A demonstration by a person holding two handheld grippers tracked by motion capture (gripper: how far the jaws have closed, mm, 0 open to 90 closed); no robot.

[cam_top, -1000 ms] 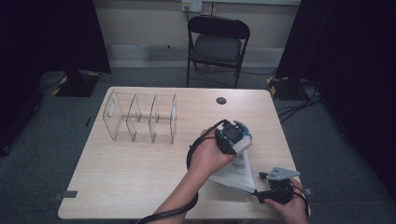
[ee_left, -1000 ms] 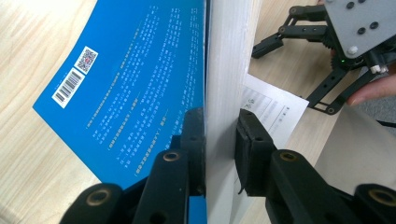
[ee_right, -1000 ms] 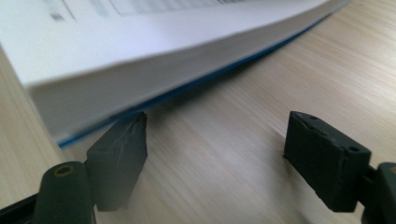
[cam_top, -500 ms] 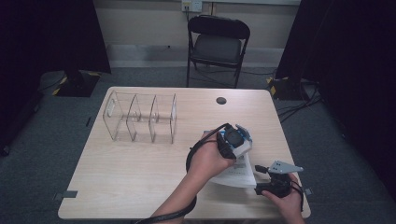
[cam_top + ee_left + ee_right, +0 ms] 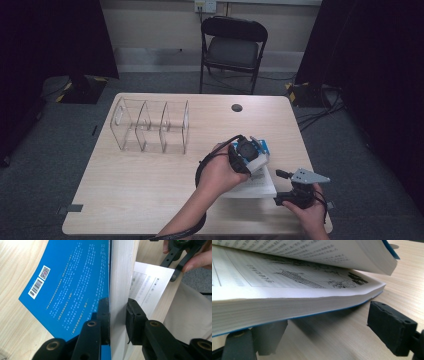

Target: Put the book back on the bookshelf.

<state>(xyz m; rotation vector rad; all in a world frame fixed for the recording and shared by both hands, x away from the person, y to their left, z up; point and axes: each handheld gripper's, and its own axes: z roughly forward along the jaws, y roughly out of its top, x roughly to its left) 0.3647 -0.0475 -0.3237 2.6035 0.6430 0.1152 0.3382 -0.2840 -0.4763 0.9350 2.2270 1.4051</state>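
Looking down from the high view, the left gripper point(image 5: 248, 156) holds up part of an open book point(image 5: 255, 183) at the desk's point(image 5: 150, 185) near right corner, the right gripper point(image 5: 296, 188) just beside it. The left gripper view has its fingers point(image 5: 103, 315) clenched on a sheaf of pages (blue cover alongside). In the right gripper view the fingers point(image 5: 390, 327), just opening, stand released under the book's edge.

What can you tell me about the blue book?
The blue book is a thick paperback with a glossy cover, white print and barcodes. It lies open near the table's right front edge. The left gripper pinches a raised stack of white pages with the cover. The rest lies flat, showing text and drawings. The right gripper waits open beside it.
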